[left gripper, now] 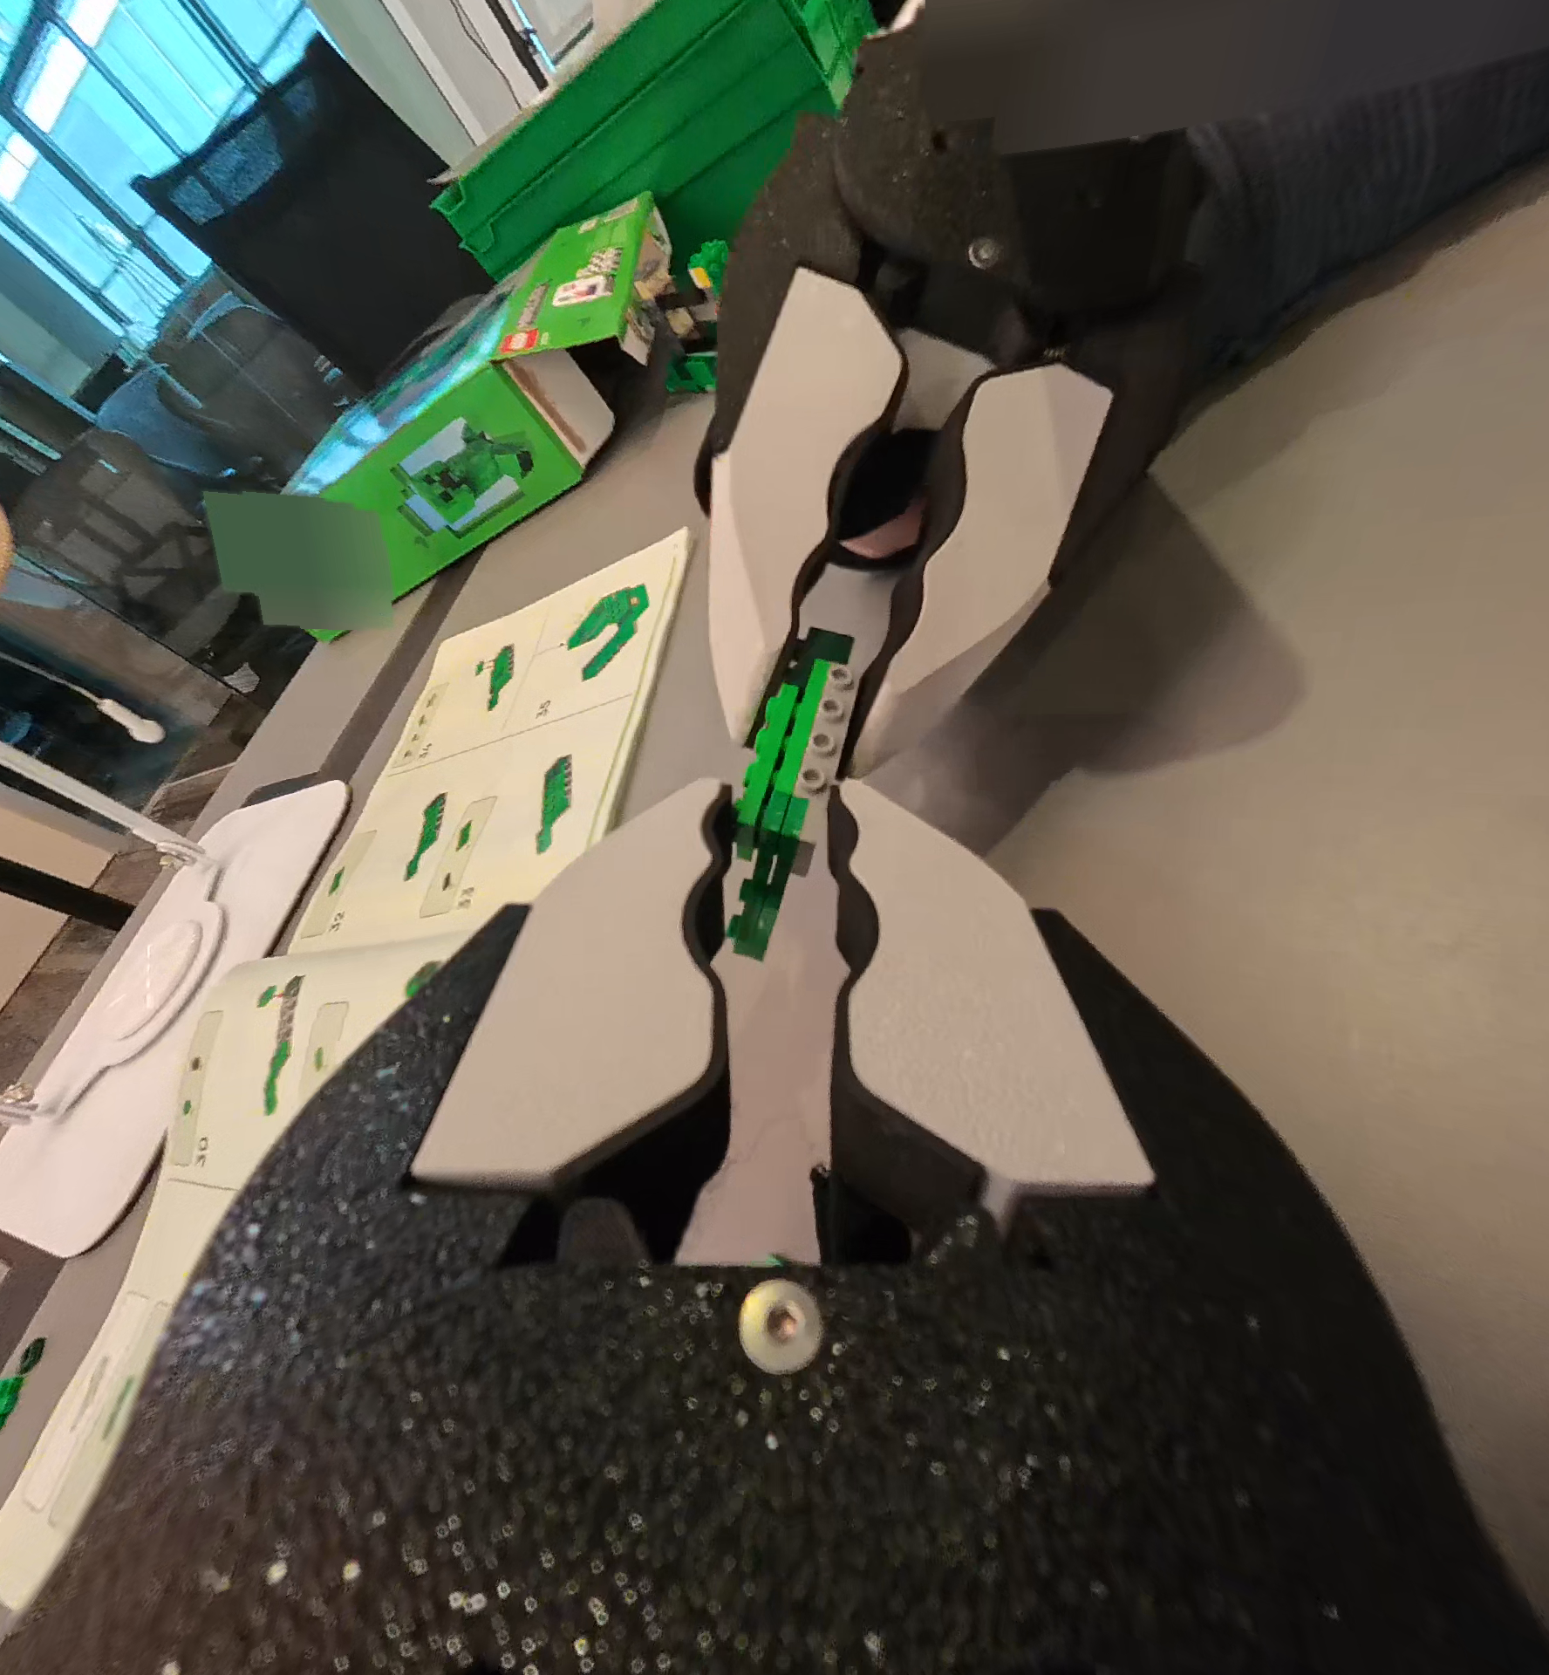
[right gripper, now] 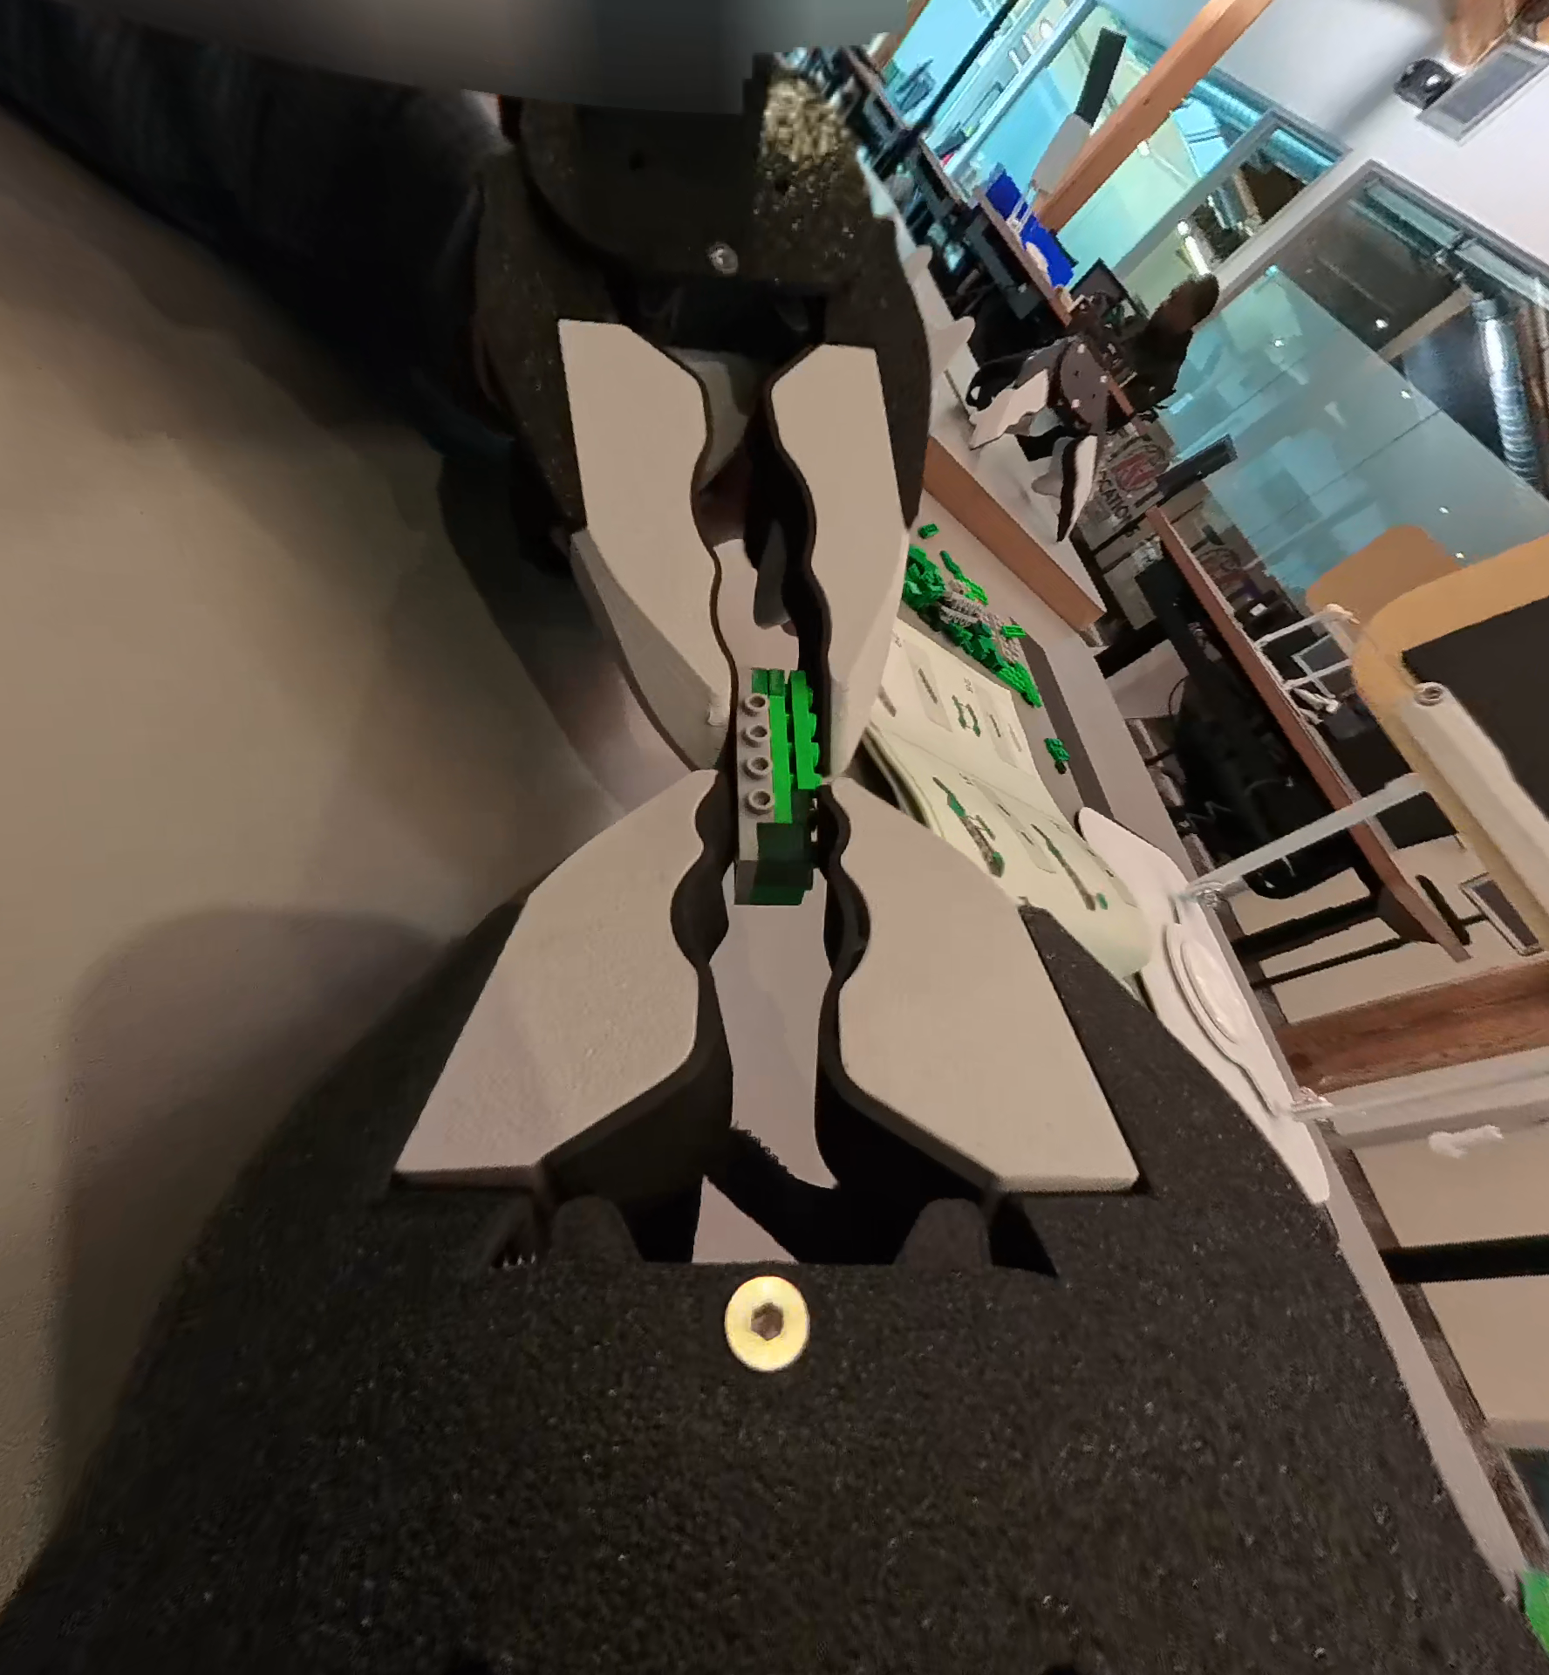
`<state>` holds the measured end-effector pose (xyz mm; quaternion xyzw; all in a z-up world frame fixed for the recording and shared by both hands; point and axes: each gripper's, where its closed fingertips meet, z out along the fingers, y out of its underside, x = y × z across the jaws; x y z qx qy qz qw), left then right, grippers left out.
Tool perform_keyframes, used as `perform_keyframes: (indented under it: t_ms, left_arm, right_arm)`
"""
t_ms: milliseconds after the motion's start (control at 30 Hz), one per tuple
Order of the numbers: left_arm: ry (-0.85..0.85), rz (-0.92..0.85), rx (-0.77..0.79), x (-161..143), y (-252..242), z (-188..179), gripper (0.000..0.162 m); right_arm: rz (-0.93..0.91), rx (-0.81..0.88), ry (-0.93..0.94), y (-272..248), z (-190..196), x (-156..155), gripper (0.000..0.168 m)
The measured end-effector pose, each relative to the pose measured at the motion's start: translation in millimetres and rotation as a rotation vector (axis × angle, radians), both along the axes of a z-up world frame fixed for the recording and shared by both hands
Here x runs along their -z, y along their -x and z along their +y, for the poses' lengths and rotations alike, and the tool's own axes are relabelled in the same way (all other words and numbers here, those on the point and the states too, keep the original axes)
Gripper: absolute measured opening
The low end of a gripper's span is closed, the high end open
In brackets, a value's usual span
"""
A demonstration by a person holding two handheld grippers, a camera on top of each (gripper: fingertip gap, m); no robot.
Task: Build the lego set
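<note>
A small lego assembly (left gripper: 789,770) of green plates with a grey four-stud brick on one side is held in the air between the two grippers, which meet tip to tip. My left gripper (left gripper: 780,807) is shut on its near end. My right gripper (left gripper: 812,748) comes in from the opposite side and is shut on the far end. In the right wrist view the right gripper (right gripper: 769,798) clamps the dark green end of the assembly (right gripper: 775,779), and the left gripper (right gripper: 775,743) faces it from above.
An open instruction booklet (left gripper: 517,752) lies on the grey table (left gripper: 1296,906) to the left. Behind it are a green lego box (left gripper: 445,471) and a green crate (left gripper: 662,118). A white plastic tray (left gripper: 146,979) sits by the edge. Loose green pieces (right gripper: 961,607) lie beyond the booklet.
</note>
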<state>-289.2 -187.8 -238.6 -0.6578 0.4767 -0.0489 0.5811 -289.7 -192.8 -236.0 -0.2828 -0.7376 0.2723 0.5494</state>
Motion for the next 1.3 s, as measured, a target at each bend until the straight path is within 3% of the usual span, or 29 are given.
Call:
perform_keyframes:
  t_ms: [33,133,367,833,933,1167,1233,1300]
  left_arm:
    - [-0.025,0.003,-0.015,-2.7,0.6,1.5,0.020]
    - [-0.127,0.106,-0.076,-6.0,5.8,6.1,0.033]
    - [-0.274,0.378,-0.130,2.8,10.4,10.9,0.020]
    - [-0.087,0.009,-0.031,-12.6,6.3,1.9,0.017]
    - [-0.082,0.011,-0.027,-10.9,5.5,1.9,0.017]
    - [-0.063,0.115,0.014,4.3,-1.5,-1.8,0.017]
    - [-0.063,0.147,0.010,8.7,-3.0,-1.0,0.018]
    - [-0.074,0.151,-0.011,9.1,-1.0,1.0,0.022]
  right_arm:
    - [0.014,0.008,-0.001,0.0,1.8,-2.3,0.016]
    - [0.034,0.050,-0.047,0.4,8.6,-4.2,0.016]
    - [0.012,0.058,-0.131,1.7,7.9,2.9,0.016]
    - [0.093,0.017,0.006,-0.9,4.6,-11.5,0.028]
    - [0.122,0.013,-0.008,-2.7,4.1,-15.7,0.020]
    - [0.073,-0.030,-0.018,0.2,-4.4,-6.0,0.030]
    - [0.033,-0.056,-0.052,-0.4,-9.1,1.1,0.018]
    - [0.018,-0.029,-0.061,1.7,-6.8,1.2,0.018]
